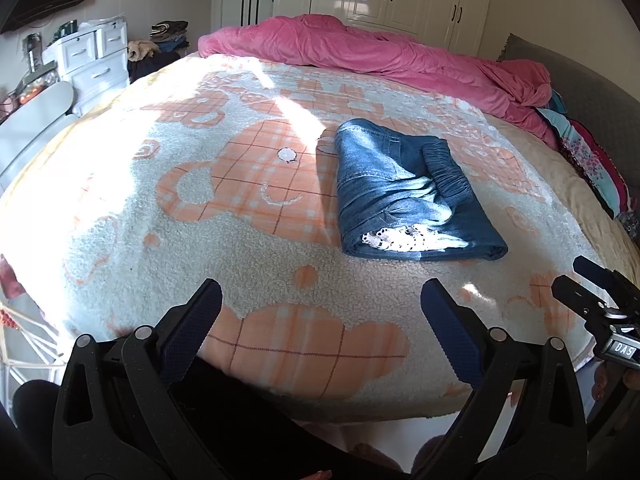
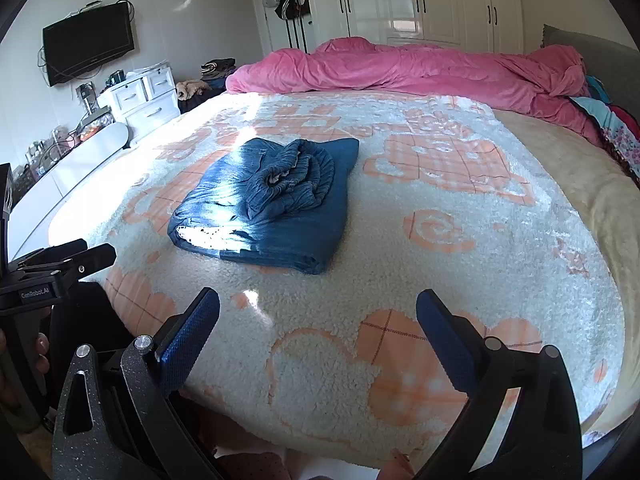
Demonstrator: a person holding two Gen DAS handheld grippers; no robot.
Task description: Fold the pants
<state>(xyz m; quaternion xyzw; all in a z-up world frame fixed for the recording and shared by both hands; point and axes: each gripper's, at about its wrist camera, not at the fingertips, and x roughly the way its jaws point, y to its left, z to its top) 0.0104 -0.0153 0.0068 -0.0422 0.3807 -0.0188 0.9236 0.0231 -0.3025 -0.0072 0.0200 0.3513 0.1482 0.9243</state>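
Left gripper: jaws stood wide apart, nothing between them. Finger pads were dark blue with a fine knurled texture, set in matte black angular arms with round silver pivot pins. Right gripper: jaws likewise spread wide and empty; same blue textured pads, black speckled frame. Both hovered over the near edge of the bed, clear of the fabric.

Beneath both grippers lay a fleece blanket, nubbly cream pile with peach plaid cartoon shapes and thin red grid lines; a strong patch of sunlight washed out its left part.

The jeans lay near the middle of the blanket, well apart from both grippers, folded into a compact rectangular bundle. Blue denim with pale stitching; the gathered elastic waistband sat bunched in ruffled ridges on top. At the near open end a white, dark-spotted lining showed between the layers.

Beyond, a crumpled pink plush duvet ran along the far side of the bed. Behind it stood glossy white wardrobe doors with dark handles. To the left, a white drawer unit and a wall-mounted flat television.
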